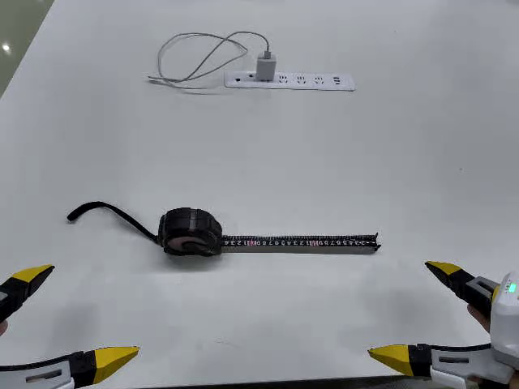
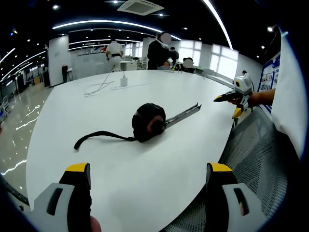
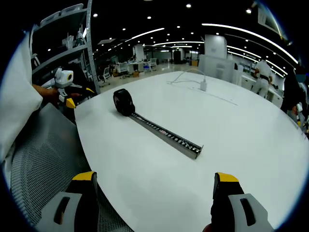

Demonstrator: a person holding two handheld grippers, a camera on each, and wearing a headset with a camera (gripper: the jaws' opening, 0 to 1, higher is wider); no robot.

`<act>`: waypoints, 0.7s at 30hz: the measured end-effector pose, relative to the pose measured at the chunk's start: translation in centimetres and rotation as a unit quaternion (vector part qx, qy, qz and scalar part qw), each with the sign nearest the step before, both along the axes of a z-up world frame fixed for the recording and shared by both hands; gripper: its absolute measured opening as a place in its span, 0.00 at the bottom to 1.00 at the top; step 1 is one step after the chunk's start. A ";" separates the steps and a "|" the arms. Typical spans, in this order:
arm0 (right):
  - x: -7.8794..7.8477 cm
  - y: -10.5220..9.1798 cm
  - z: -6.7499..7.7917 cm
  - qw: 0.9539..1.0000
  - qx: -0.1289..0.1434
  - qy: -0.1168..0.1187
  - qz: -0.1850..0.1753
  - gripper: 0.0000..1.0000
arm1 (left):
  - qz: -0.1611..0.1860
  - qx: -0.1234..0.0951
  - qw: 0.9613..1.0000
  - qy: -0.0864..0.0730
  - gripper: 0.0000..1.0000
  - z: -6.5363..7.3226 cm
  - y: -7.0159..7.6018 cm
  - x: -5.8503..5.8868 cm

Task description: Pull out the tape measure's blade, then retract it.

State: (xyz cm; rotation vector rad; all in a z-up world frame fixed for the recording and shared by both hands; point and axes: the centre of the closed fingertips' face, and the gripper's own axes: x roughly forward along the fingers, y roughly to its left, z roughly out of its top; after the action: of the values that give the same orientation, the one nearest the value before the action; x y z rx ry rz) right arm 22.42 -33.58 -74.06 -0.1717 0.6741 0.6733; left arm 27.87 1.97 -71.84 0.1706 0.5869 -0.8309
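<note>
On the white desk (image 1: pixel 340 162), the black round-cased tape measure (image 1: pixel 190 232) rests with its thin marked blade (image 1: pixel 300 242) extended, ahead of the left gripper (image 1: pixel 77 313) and right gripper (image 1: pixel 413 309), both wide open and empty. Expect a rigid, fairly heavy case, to be clamped across its flat faces. The blade is probably springy and best taken at its end hook (image 1: pixel 375 241).

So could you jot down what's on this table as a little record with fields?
Table: white
Tape measure: black, lying mid-table
Blade: pulled out, flat on the table
Strap: trails away opposite the blade
Left hand-held gripper: open, apart from the tape measure
Right hand-held gripper: open, near the blade's tip, not touching
Power strip: far side, charger plugged in
</note>
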 end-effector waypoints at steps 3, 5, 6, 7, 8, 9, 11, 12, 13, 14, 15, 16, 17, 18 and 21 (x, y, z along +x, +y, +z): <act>0.0 0.1 0.0 1.000 0.001 0.001 0.000 0.99 | 0.000 -0.002 1.000 0.000 0.98 0.1 -0.1 0.1; 0.0 0.0 -0.1 1.000 0.000 0.001 0.001 0.99 | 0.001 -0.005 1.000 0.000 0.98 0.2 -0.2 0.1; 0.0 0.0 -0.1 1.000 -0.001 0.002 0.002 0.99 | 0.002 -0.005 1.000 -0.001 0.98 0.2 -0.2 0.1; -0.1 0.0 -0.1 1.000 -0.001 0.002 0.003 0.99 | 0.002 -0.006 1.000 -0.001 0.98 0.2 -0.2 0.1; -0.1 0.0 -0.1 1.000 -0.001 0.003 0.004 0.99 | 0.002 -0.006 1.000 0.000 0.98 0.2 -0.3 0.1; -0.1 0.1 -0.1 1.000 -0.001 0.003 0.004 0.99 | 0.001 -0.004 1.000 -0.001 0.98 0.2 -0.3 0.1; -0.1 0.1 -0.1 1.000 -0.001 0.003 0.005 0.99 | 0.001 -0.005 1.000 0.001 0.98 0.3 -0.5 0.2; -0.1 0.1 -0.1 1.000 -0.001 0.003 0.005 0.99 | 0.001 -0.006 1.000 0.002 0.98 0.2 -0.5 0.2; -0.1 0.1 -0.1 1.000 -0.001 0.003 0.004 0.99 | 0.000 -0.004 1.000 0.003 0.98 0.1 -0.7 0.2; -0.1 0.1 -0.1 1.000 -0.001 0.003 0.005 0.99 | -0.001 -0.004 1.000 0.004 0.98 0.1 -0.8 0.2; -0.1 0.1 -0.1 1.000 -0.001 0.003 0.005 0.99 | -0.002 -0.003 1.000 0.004 0.98 0.0 -0.9 0.2; -0.1 0.1 -0.1 1.000 -0.001 0.003 0.005 0.99 | -0.002 -0.004 1.000 0.007 0.97 -0.1 -1.1 0.2; -0.1 0.1 -0.1 1.000 -0.002 0.003 0.005 0.99 | -0.002 -0.004 1.000 0.007 0.97 -0.1 -1.2 0.2; -0.1 0.1 -0.1 1.000 -0.002 0.003 0.006 0.99 | -0.002 -0.003 1.000 0.006 0.97 -0.1 -1.3 0.2; 0.0 0.2 0.0 1.000 -0.002 0.003 0.006 0.99 | -0.001 -0.005 1.000 0.007 0.97 -0.1 -1.7 0.4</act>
State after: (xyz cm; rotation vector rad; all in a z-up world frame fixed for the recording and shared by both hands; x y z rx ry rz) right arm 22.40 -33.39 -74.10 -0.1771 0.6801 0.6849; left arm 28.27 0.24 -71.94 0.1571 0.5960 -0.8382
